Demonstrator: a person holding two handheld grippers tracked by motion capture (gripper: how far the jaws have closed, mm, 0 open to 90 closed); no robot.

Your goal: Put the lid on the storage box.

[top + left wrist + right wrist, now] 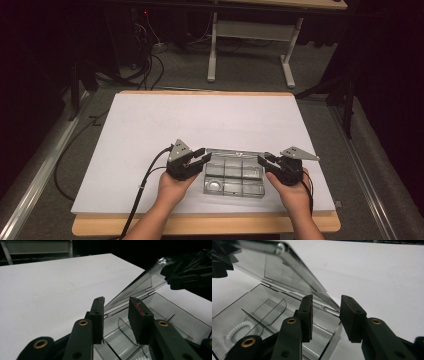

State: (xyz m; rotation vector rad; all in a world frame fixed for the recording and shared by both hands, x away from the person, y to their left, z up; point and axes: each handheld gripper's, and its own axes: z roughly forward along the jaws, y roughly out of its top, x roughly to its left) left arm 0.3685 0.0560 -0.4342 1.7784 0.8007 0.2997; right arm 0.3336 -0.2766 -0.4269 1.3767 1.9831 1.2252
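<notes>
Left to right: your left hand (172, 187) comes in from the near edge of the table (150, 130) and holds the left gripper (202, 156) at the left end of the clear box (233, 186), with its cable (145, 187) trailing back toward you. In the left gripper view the left gripper (117, 315) has its jaws partly open, the two black pads well apart with a gap between them, and the edge of the lid (140, 283) runs up through that gap; you cannot tell whether a pad touches the lid, and nothing looks pinched.

The clear box sits on the white table near the front edge, between your two hands, lid lifted and tilted up on its far-side hinge. Inside, thin dividers split it into compartments, and a small white coiled hair tie (237, 331) lies in the near-left compartment by the high view.

Your right hand (295, 192) holds the right gripper (264, 159) at the right end of the box. In the right gripper view the right gripper (325, 315) is also partly open, jaws apart, the lid corner (322, 293) just ahead of the pads, the box wall (332, 340) below them, no grip visible
</notes>
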